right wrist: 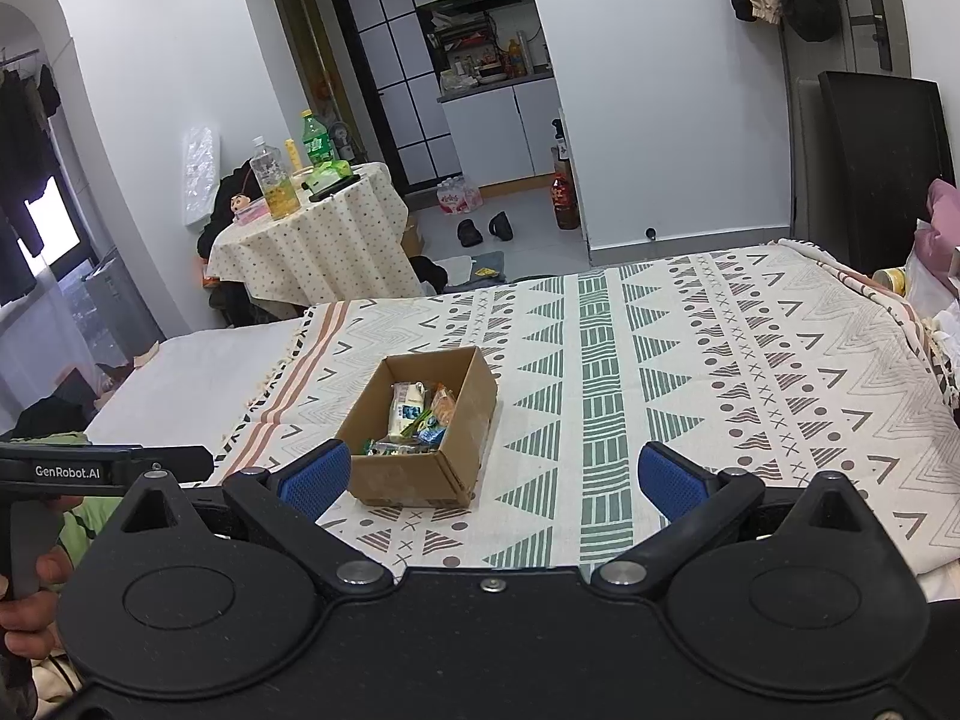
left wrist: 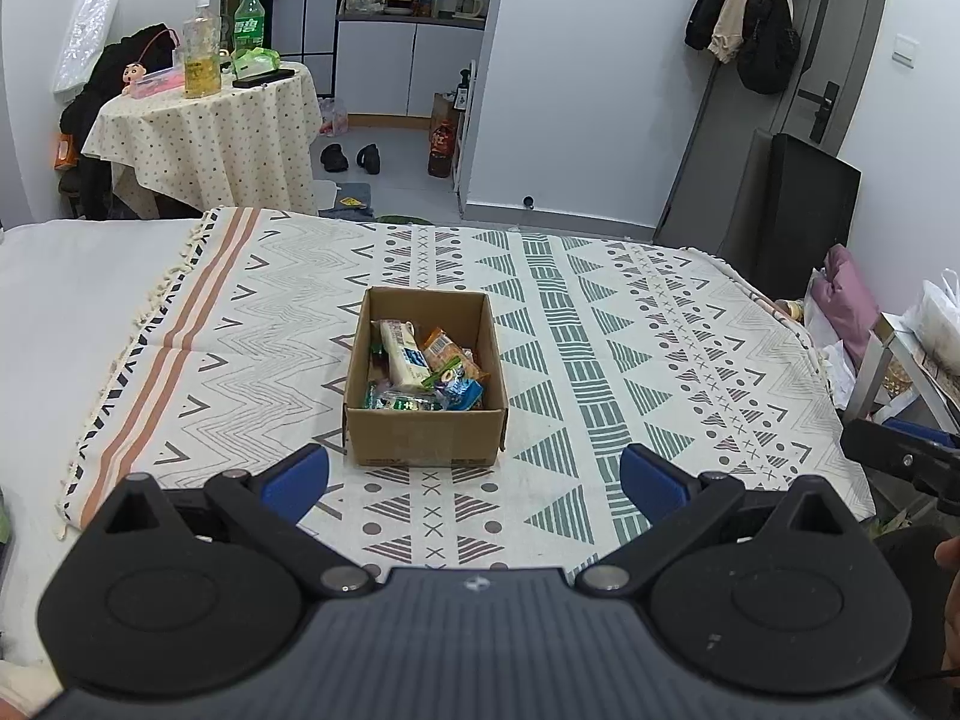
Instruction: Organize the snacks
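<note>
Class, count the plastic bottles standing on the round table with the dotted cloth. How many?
2: a clear plastic bottle of yellowish liquid near the front, and a green plastic bottle behind it. Others may be hidden.

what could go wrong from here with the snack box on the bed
1. The cardboard box sits on a soft patterned blanket, so pressing or nudging it with a hand-held gripper may tilt or slide it.
2. The snack packets lie piled and overlapping; grabbing one might drag out another.
3. Both the left hand-held gripper and right hand-held gripper are open and aimed at the same box, so they could collide.
</note>
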